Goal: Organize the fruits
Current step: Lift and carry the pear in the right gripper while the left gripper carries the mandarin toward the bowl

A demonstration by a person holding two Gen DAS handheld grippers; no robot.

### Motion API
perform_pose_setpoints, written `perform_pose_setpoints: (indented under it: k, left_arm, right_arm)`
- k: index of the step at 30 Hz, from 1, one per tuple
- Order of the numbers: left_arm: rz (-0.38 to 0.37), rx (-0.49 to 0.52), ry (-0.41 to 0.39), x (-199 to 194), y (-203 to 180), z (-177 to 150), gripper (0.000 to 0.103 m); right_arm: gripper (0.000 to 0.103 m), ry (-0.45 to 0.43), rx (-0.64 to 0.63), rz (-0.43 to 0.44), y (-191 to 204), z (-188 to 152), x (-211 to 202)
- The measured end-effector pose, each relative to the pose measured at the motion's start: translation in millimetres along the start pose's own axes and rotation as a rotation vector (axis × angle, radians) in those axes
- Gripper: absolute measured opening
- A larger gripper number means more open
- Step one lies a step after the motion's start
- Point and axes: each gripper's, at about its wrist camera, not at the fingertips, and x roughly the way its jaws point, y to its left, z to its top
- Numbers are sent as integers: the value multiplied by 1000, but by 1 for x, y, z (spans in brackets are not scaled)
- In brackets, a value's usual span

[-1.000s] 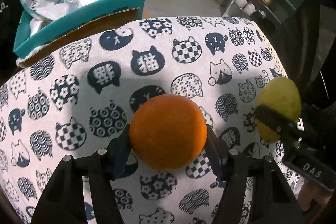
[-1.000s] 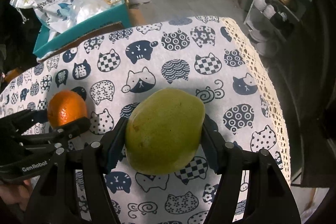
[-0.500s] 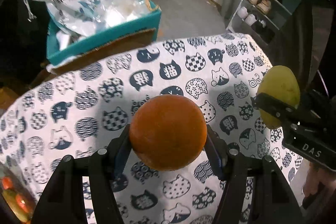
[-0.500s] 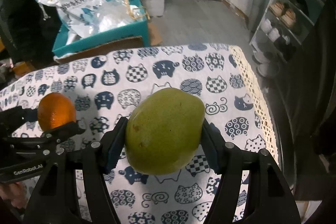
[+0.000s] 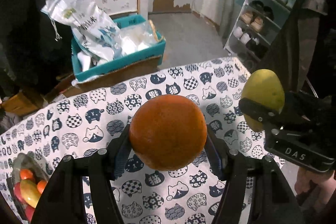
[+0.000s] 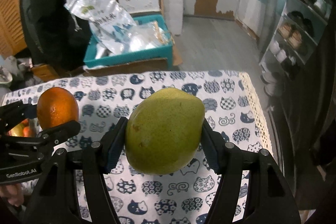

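My left gripper (image 5: pixel 168 146) is shut on an orange (image 5: pixel 168 131) and holds it well above the cat-print tablecloth (image 5: pixel 105 123). My right gripper (image 6: pixel 163 146) is shut on a green mango (image 6: pixel 163 131), also held in the air. In the left wrist view the mango (image 5: pixel 263 96) and the right gripper show at the right. In the right wrist view the orange (image 6: pixel 56 106) shows at the left. A glass fruit bowl (image 5: pixel 25 180) with several fruits sits at the table's left end.
Beyond the table's far edge stands a teal box (image 5: pixel 117 60) with plastic bags. A shoe rack (image 5: pixel 262 22) stands at the right. The lace table edge (image 6: pixel 254 104) is on the right side.
Both grippers have risen away from the table with their fruits. The fruit bowl has come into the left wrist view at the lower left.
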Motion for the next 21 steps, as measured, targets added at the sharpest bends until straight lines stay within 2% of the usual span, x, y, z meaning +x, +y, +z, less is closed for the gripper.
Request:
perform_pose_setpoints:
  k: [13, 21]
  left_arm:
    - [23, -1, -107, -81, 3, -14, 66]
    - [36, -14, -151, -112, 12, -30, 66]
  right_arm:
    - [66, -99, -48, 47, 28, 9, -59]
    - [66, -140, -66, 91, 49, 11, -88]
